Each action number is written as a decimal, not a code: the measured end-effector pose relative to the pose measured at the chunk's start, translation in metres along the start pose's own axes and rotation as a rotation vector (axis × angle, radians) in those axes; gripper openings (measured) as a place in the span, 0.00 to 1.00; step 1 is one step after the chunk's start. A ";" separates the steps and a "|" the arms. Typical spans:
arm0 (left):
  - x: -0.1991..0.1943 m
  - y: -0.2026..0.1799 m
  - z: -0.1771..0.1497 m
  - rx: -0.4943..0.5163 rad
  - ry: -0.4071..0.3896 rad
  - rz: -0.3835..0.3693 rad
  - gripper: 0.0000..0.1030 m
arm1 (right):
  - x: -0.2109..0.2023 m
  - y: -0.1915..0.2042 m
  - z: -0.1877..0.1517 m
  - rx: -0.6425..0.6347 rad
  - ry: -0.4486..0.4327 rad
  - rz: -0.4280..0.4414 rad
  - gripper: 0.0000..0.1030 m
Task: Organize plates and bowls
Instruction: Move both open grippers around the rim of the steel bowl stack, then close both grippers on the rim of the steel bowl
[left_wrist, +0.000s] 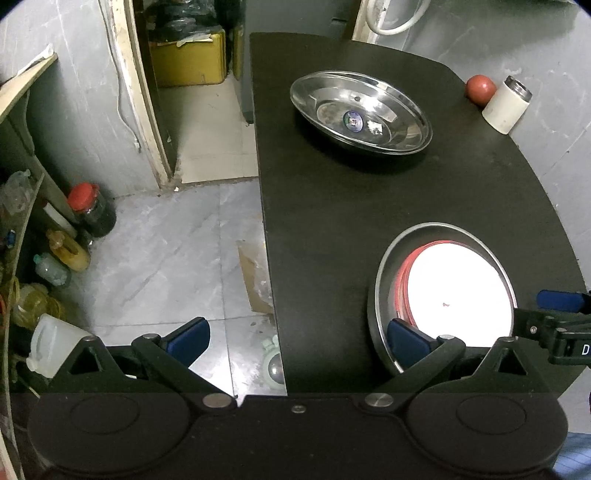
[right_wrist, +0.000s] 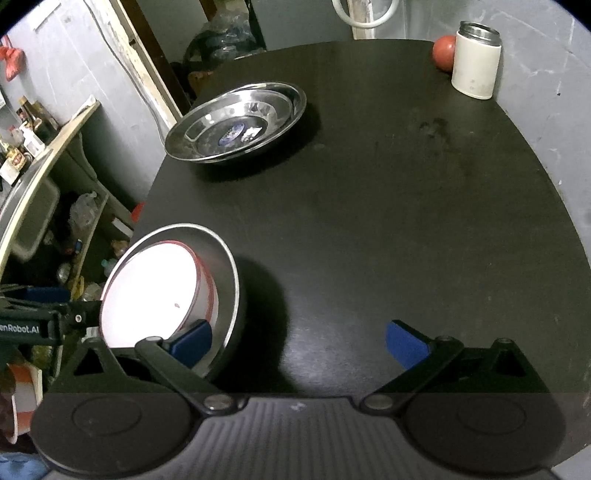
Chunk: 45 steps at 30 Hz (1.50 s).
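On the black table (left_wrist: 332, 206) a steel bowl (left_wrist: 384, 280) holds a white dish with a red rim (left_wrist: 458, 291); the pair also shows in the right wrist view, bowl (right_wrist: 229, 280) and dish (right_wrist: 151, 291). Further back lie shiny steel plates (left_wrist: 360, 114), which look nested (right_wrist: 236, 122) and carry a blue sticker. My left gripper (left_wrist: 297, 339) is open, its right pad (left_wrist: 406, 341) over the bowl's near inner wall. My right gripper (right_wrist: 299, 343) is open too, its left pad (right_wrist: 192, 343) inside the bowl's rim beside the dish. Neither holds anything.
A red ball (left_wrist: 480, 88) and a white canister with a steel top (left_wrist: 506, 107) stand at the table's far right corner. Left of the table edge is tiled floor (left_wrist: 166, 251) with bottles and a white jug (left_wrist: 55, 343) along a shelf.
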<state>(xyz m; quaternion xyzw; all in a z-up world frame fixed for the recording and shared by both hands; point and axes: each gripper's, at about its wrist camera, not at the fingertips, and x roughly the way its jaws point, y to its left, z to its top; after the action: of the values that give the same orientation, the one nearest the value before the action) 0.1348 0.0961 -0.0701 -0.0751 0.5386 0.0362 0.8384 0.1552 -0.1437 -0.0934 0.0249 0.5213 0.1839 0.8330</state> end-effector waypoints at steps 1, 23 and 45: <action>0.001 -0.001 0.000 0.003 0.000 0.003 0.99 | 0.001 0.000 0.000 -0.005 0.003 -0.005 1.00; 0.002 -0.039 0.008 0.217 -0.050 -0.055 0.85 | 0.000 -0.019 -0.004 0.003 0.013 -0.121 1.00; 0.013 -0.033 0.011 0.111 -0.016 -0.337 0.35 | -0.012 -0.035 -0.011 0.086 -0.023 -0.051 0.73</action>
<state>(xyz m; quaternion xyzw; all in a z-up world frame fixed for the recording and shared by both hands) 0.1551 0.0648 -0.0743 -0.1175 0.5129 -0.1338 0.8398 0.1501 -0.1817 -0.0964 0.0495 0.5196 0.1398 0.8415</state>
